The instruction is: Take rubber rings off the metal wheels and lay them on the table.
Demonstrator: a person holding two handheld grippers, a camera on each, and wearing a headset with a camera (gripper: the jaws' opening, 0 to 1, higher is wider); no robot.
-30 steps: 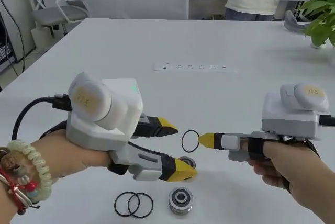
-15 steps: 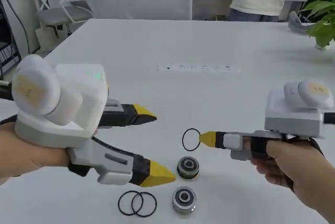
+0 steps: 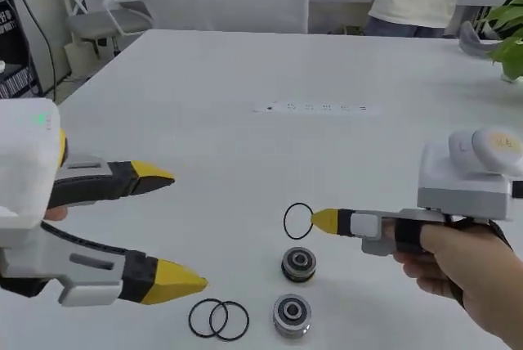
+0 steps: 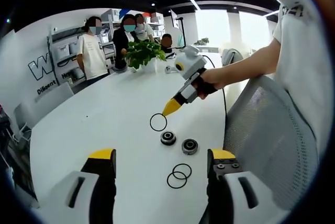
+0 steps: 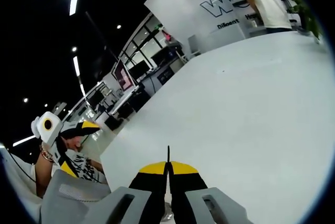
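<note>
Two rings (image 3: 218, 319) lie on the table (image 3: 245, 121) left of the nearer wheel (image 3: 292, 315) (the other wheel (image 3: 298, 263) just behind).

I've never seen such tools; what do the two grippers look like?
The left gripper and right gripper have white boxy bodies and grey jaws turning black, then pointed yellow tips. A green light glows on the left; a black cable trails from the right.

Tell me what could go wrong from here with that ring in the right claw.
1. The right claw pinches the ring only by its edge; it might slip and land on the wheel close by.
2. The open left claw has its lower tip close to the two laid rings and could sweep them away.
</note>
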